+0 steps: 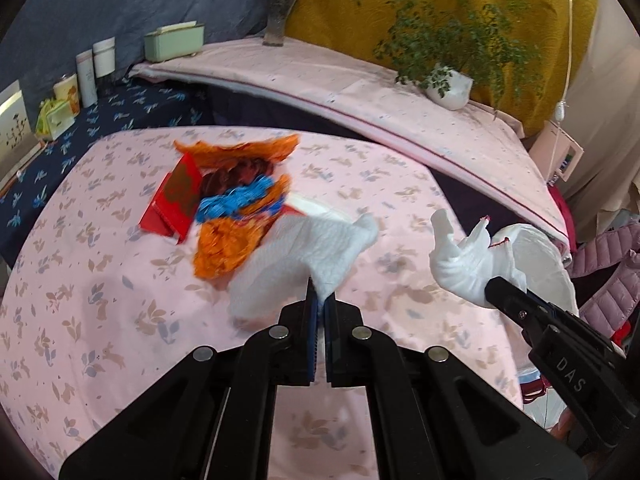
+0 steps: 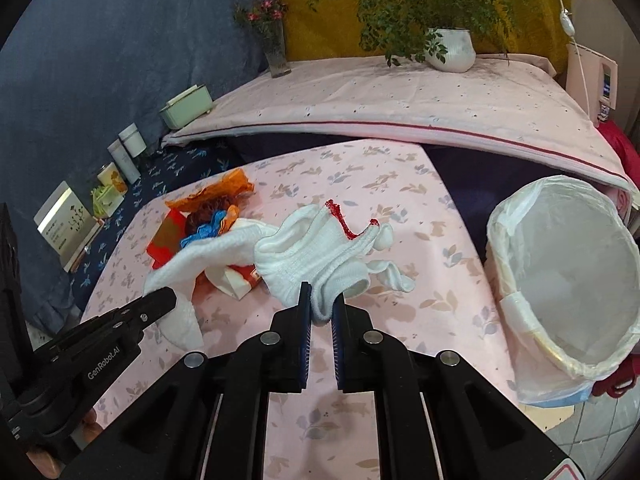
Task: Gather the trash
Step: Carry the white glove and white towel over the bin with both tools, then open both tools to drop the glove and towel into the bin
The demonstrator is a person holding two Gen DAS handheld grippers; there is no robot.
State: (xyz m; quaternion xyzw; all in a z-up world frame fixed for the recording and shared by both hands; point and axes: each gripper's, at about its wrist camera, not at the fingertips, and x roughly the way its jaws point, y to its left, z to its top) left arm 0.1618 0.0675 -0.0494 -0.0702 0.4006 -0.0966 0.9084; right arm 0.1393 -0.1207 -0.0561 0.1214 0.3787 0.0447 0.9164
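In the left wrist view my left gripper (image 1: 320, 294) is shut on a corner of a white paper towel (image 1: 308, 252), which hangs above the pink rabbit-print tablecloth (image 1: 100, 280). Behind it lies a pile of an orange wrapper (image 1: 224, 248), a red box (image 1: 176, 200) and a blue crumpled scrap (image 1: 232, 204). My right gripper (image 2: 322, 300) is shut on a white knit glove (image 2: 320, 252) with red trim, lifted off the cloth. The same glove (image 1: 460, 256) shows at the right gripper (image 1: 494, 286) in the left wrist view. A bin (image 2: 560, 272) with a white liner stands open to the right.
A raised shelf under pink cloth (image 2: 400, 96) runs along the back, with a white plant pot (image 2: 450, 54), a flower vase (image 2: 276, 52) and a green box (image 2: 186, 106). Jars and a card (image 2: 64, 220) line the dark blue cloth at left. A red-white carton (image 2: 244, 280) lies under the towel.
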